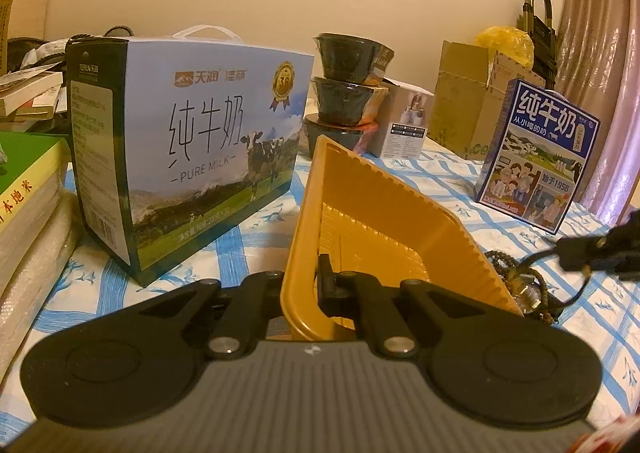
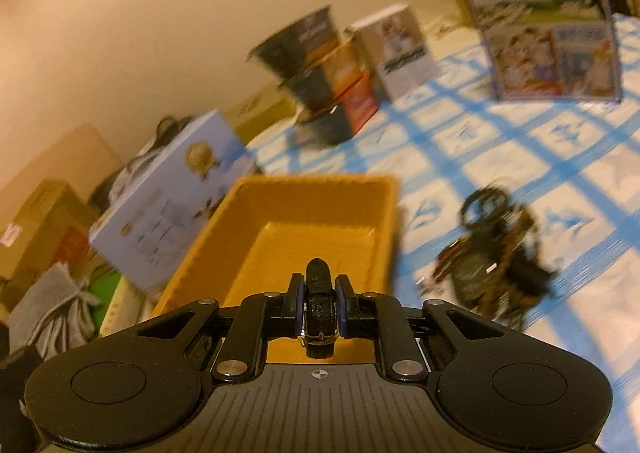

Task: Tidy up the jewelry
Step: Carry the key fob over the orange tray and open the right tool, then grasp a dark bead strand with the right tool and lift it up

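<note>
Blue-checked cloth covers the table. Left gripper (image 1: 306,281) is clamped on the near wall of the yellow tray (image 1: 384,209), tilting it. Right gripper (image 2: 318,303), pinching a black watch strap (image 2: 318,285), hangs just before the tray's near rim; remaining jewelry pile (image 2: 492,257) lies to the right.

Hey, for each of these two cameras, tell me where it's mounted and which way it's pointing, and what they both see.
Left wrist: sits on the left gripper, looking forward and slightly down across the checked tablecloth; its gripper is shut on the wall of the yellow tray, and the right gripper shows at the right edge.
Right wrist: sits on the right gripper, rolled and blurred, looking down into the tray; it is shut on a black strap.
Shared: the tray, the jewelry pile, both milk boxes, the stacked dark bowls.
</note>
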### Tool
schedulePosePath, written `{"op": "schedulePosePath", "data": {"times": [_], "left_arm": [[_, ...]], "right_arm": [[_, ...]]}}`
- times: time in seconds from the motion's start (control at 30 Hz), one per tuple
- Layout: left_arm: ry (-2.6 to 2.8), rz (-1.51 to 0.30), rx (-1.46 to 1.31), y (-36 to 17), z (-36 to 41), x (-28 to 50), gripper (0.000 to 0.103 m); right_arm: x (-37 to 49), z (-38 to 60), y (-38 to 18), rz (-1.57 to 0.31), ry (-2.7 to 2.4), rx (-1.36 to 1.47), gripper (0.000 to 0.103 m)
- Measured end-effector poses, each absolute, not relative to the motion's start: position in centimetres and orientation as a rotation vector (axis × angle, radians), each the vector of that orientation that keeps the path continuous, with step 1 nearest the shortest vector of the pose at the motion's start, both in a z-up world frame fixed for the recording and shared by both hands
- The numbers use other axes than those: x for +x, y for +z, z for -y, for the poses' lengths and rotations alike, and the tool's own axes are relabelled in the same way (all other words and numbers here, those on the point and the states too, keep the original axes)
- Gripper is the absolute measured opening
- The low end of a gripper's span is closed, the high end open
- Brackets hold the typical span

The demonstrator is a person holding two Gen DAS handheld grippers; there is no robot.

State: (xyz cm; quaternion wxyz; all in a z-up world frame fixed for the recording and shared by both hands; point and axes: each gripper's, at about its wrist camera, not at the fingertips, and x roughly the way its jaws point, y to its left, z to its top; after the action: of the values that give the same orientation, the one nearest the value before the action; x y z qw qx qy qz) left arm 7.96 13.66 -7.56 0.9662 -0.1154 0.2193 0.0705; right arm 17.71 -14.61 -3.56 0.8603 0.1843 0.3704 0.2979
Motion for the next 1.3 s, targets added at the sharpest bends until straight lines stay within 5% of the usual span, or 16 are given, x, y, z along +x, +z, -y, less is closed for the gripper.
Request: {"op": "schedulePosePath", "data": {"times": [0.3, 0.63, 1.3], "left_arm": [[0.147, -0.454, -0.232, -7.8, -13.4, 7.8, 0.005], [0.145, -0.451, -0.229, -7.9, -13.5, 7.9, 0.005], [0.156, -0.452, -0.225, -7.8, -13.4, 8.1, 0.005]], "right_arm": [[16.7, 10.6, -6.9, -0.874, 0.667, 0.32, 0.016], [15.4, 13.2, -4.8, -0.7, 0.605, 0.29, 0.023], [18.4, 16.2, -9.8, -0.779, 0.321, 0.034, 0.023]]}}
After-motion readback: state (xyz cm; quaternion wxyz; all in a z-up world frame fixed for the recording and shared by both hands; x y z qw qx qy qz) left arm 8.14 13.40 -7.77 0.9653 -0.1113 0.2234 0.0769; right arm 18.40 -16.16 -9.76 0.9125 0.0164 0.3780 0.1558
